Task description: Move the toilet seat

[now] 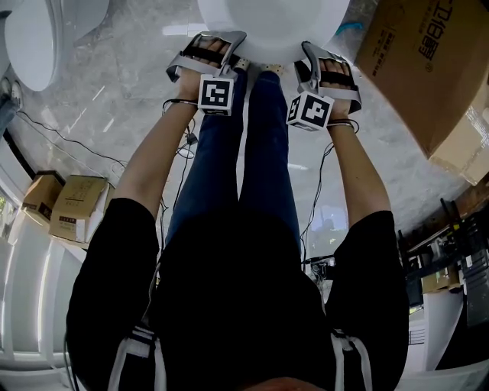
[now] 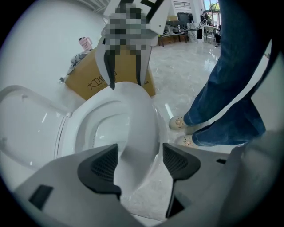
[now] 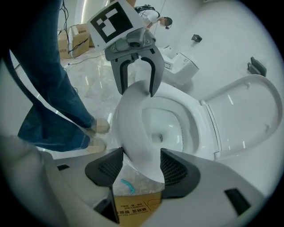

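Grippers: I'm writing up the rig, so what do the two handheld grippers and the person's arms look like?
The left gripper and right gripper each have a pale grey body, two dark textured pads and a white cube with black square markers. The person wears black short sleeves.

The white plastic toilet seat (image 3: 131, 128) and the right gripper (image 3: 140, 162) cover most of the brown cardboard box (image 3: 135, 206) in the right gripper view. The box's print there is too small to read, and a small turquoise curl (image 3: 127, 185) on it cannot be identified. In the head view the white ceramic toilet (image 1: 267, 19) is cut off by the top edge. A second white toilet (image 1: 30, 38) at the upper left and the box also run out of frame. In the left gripper view the blue jeans (image 2: 235, 88) hide part of the pale perforated shoes (image 2: 179, 123).
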The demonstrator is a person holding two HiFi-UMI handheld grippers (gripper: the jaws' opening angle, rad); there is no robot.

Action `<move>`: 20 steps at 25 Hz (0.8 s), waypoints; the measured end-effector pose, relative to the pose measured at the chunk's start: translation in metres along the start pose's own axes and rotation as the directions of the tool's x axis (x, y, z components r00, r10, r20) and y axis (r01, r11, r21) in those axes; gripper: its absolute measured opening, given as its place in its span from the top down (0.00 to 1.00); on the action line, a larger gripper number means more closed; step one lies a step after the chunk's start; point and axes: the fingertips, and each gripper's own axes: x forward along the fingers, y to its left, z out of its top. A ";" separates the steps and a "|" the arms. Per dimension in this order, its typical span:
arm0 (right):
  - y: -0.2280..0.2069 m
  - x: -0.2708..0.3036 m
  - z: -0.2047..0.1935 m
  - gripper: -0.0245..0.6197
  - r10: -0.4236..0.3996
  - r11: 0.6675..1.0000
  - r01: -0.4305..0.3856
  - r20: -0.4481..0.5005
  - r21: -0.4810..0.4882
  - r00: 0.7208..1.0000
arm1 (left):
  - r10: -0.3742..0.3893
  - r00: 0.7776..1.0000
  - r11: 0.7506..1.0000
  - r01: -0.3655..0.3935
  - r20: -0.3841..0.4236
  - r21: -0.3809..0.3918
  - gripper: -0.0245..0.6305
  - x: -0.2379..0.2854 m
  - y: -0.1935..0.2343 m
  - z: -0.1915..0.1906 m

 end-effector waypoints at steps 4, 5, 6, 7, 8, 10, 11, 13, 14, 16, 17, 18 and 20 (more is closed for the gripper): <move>-0.007 -0.013 0.002 0.53 -0.034 0.999 0.033 0.013 0.034 0.999 | 0.053 0.999 0.998 -0.053 0.000 0.035 0.49 -0.004 0.013 0.006; -0.009 -0.017 0.002 0.53 -0.043 0.998 0.043 0.015 0.044 0.999 | 0.066 0.998 0.997 -0.065 -0.008 0.042 0.49 -0.005 0.016 0.007; -0.010 -0.020 0.002 0.53 -0.051 0.997 0.051 0.015 0.054 0.999 | 0.072 0.997 0.996 -0.071 -0.015 0.045 0.49 -0.006 0.018 0.008; -0.012 -0.023 0.001 0.53 -0.058 0.996 0.057 0.015 0.062 0.998 | 0.069 0.997 0.997 -0.069 -0.019 0.044 0.49 -0.007 0.018 0.008; -0.013 -0.025 0.001 0.53 -0.063 0.996 0.062 0.015 0.071 0.998 | 0.056 0.998 0.998 -0.055 -0.021 0.043 0.50 -0.007 0.015 0.009; -0.017 -0.033 0.001 0.53 -0.065 0.994 0.064 0.009 0.090 0.998 | 0.028 0.999 0.998 -0.026 -0.022 0.052 0.54 -0.009 0.007 0.009; -0.019 -0.036 0.002 0.52 -0.065 0.993 0.065 0.006 0.096 0.998 | 0.013 1.000 0.998 -0.012 -0.019 0.057 0.55 -0.011 0.004 0.010; -0.023 -0.042 0.004 0.51 -0.070 0.993 0.069 0.007 0.100 0.998 | -0.010 1.000 0.998 0.010 -0.012 0.065 0.56 -0.016 -0.001 0.009; -0.024 -0.044 0.005 0.50 -0.073 0.992 0.071 0.009 0.101 0.997 | -0.010 1.000 0.997 0.011 -0.010 0.072 0.57 -0.019 -0.001 0.009; -0.027 -0.047 0.006 0.49 -0.078 0.992 0.076 0.014 0.102 0.997 | 0.000 1.000 0.996 0.001 -0.007 0.087 0.58 -0.023 0.002 0.009; -0.028 -0.050 0.007 0.49 -0.083 0.991 0.080 0.018 0.103 0.996 | 0.004 1.000 0.996 -0.003 -0.006 0.094 0.58 -0.025 0.003 0.010; -0.029 -0.053 0.007 0.49 -0.088 0.991 0.085 0.024 0.106 0.996 | 0.007 1.000 0.995 -0.006 -0.005 0.100 0.59 -0.028 0.004 0.011; -0.032 -0.061 0.007 0.51 -0.101 0.989 0.096 0.035 0.112 0.994 | 0.022 1.000 0.994 -0.022 0.001 0.110 0.60 -0.035 0.009 0.014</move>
